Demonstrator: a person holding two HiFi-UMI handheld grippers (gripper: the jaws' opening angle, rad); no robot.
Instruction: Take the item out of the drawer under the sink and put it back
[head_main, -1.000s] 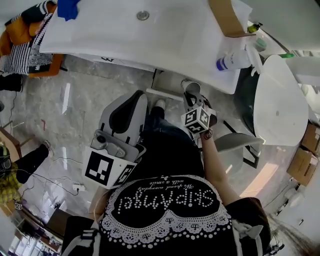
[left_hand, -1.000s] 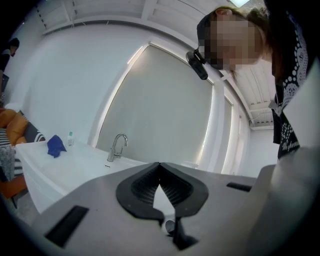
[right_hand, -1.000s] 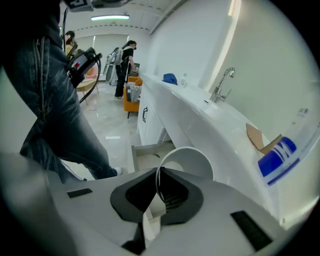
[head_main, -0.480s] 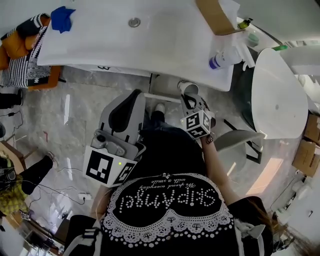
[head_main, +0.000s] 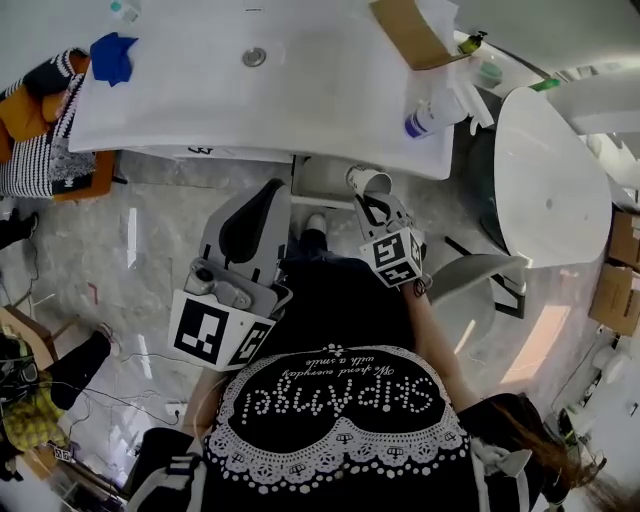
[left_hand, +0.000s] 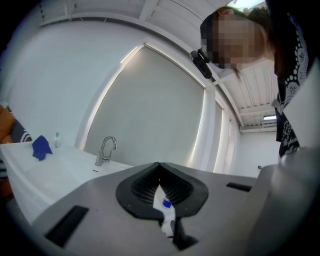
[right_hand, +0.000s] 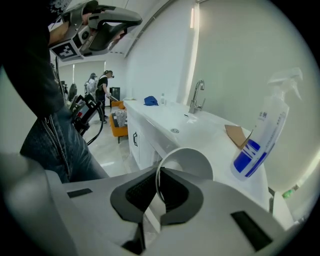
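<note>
I've got the white paper cup (right_hand: 192, 162) pinched by its rim. My right gripper (right_hand: 159, 186) has one jaw inside the cup wall and one outside, both pressed onto it. From the head view the cup (head_main: 368, 180) hangs tilted just in front of the white sink counter (head_main: 200, 100), beside what looks like a pulled-out drawer (head_main: 322, 172). My left gripper (head_main: 268, 195) sits to its left, held level, jaws pressed together at the tips with nothing in them. On the counter I see a spray bottle (head_main: 432, 115), a cardboard piece (head_main: 405, 30) and a blue cloth (head_main: 110, 55).
</note>
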